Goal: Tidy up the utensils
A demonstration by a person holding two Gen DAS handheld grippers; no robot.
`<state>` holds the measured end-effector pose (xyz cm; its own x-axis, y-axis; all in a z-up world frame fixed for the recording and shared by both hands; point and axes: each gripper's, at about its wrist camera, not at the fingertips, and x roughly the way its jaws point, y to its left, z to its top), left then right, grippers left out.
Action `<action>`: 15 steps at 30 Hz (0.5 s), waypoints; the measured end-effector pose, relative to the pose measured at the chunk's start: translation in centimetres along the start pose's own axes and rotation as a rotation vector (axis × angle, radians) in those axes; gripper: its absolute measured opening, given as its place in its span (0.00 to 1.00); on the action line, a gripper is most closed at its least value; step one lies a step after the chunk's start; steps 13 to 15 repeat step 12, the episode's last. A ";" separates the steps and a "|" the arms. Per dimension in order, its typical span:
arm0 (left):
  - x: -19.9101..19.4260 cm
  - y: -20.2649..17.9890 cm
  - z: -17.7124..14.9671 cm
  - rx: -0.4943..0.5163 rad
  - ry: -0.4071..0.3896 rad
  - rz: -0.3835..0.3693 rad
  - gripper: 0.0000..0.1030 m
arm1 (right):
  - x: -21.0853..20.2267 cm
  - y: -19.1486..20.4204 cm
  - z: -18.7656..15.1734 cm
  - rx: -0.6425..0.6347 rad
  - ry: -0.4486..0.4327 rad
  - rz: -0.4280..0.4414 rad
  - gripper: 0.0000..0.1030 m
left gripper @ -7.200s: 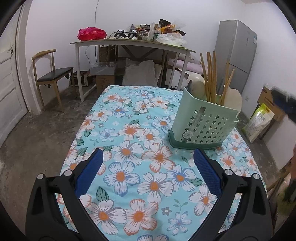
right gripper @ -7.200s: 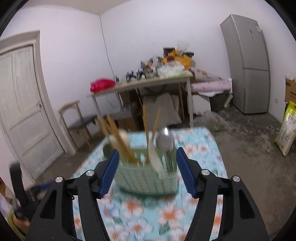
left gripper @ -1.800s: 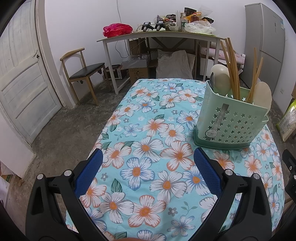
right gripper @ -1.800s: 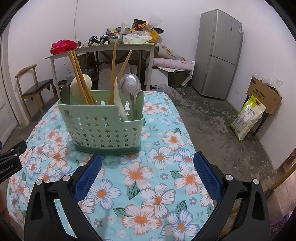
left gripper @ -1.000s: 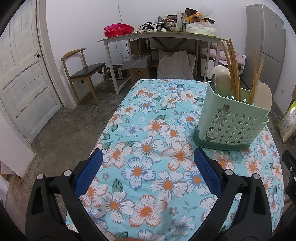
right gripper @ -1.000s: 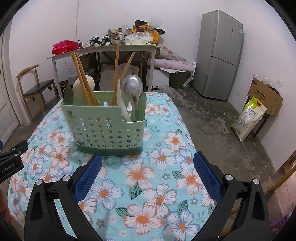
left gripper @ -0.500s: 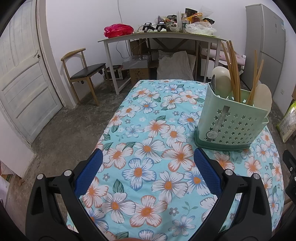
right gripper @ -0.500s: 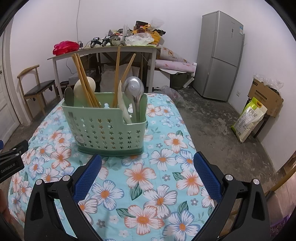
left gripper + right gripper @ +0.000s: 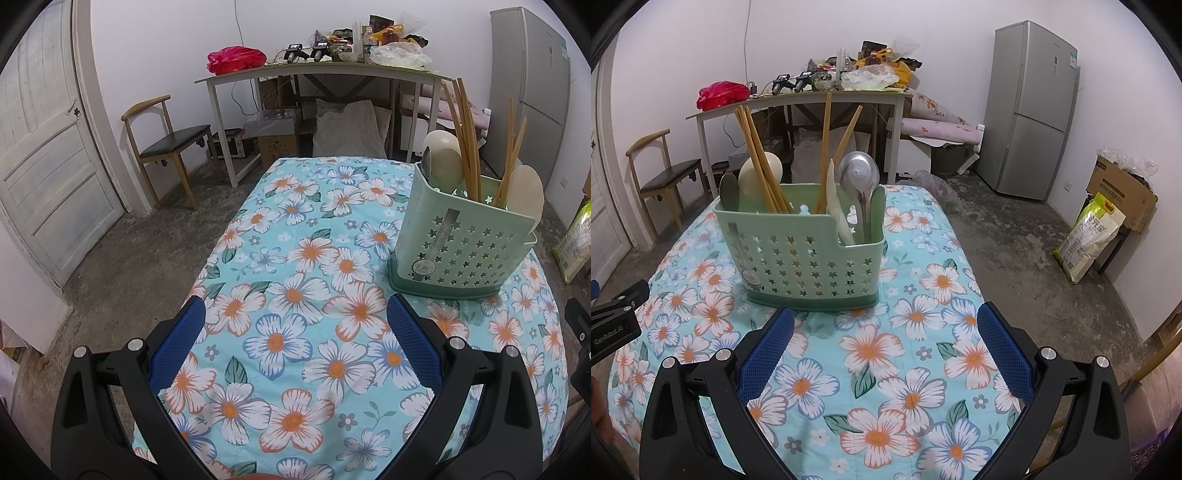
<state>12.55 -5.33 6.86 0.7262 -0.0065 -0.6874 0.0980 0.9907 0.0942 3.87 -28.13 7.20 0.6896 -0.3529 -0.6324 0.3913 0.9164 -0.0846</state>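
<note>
A: Status? Where's the caddy?

B: Upright on the bench, far half, floral cloth under it. Right hand-held gripper has it dead ahead and near. From the left hand-held gripper it sits ahead and off to the right. Both have fingers wide apart, nothing held.

A: Contents?

B: Chopsticks in two bunches, a pale spoon on the left side, a steel spoon on the right, plus a pale flat utensil beside it. All standing bowl-up. No loose utensils on the cloth in either view.

A: So the task's near done?

B: My read: yes, or only a tidy-up is left. If anything needs re-sorting, pinch one handle well above the rim, lift straight up, and keep clear of the chopsticks. They lean and would fan out if knocked. The caddy looks light, so I'd steady its wall with the other gripper before pulling.

A: Do the views differ?

B: Right view shows the long face and what looks like a divider, with chopsticks on both sides of it. It also catches the left gripper's body at the frame's left edge. Left view sees the caddy's end wall with a label, and a pale spatula-like blade hides the steel spoon. Only the left view shows the bench's empty near-left stretch and the door.
</note>
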 end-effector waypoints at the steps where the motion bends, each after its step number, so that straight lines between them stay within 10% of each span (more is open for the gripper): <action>1: 0.0 0.0 0.0 -0.001 0.000 0.000 0.92 | 0.0 0.1 0.0 0.000 0.000 -0.001 0.94; 15: 0.0 0.0 0.0 -0.001 0.003 -0.001 0.92 | 0.0 0.0 0.0 0.002 0.000 0.003 0.94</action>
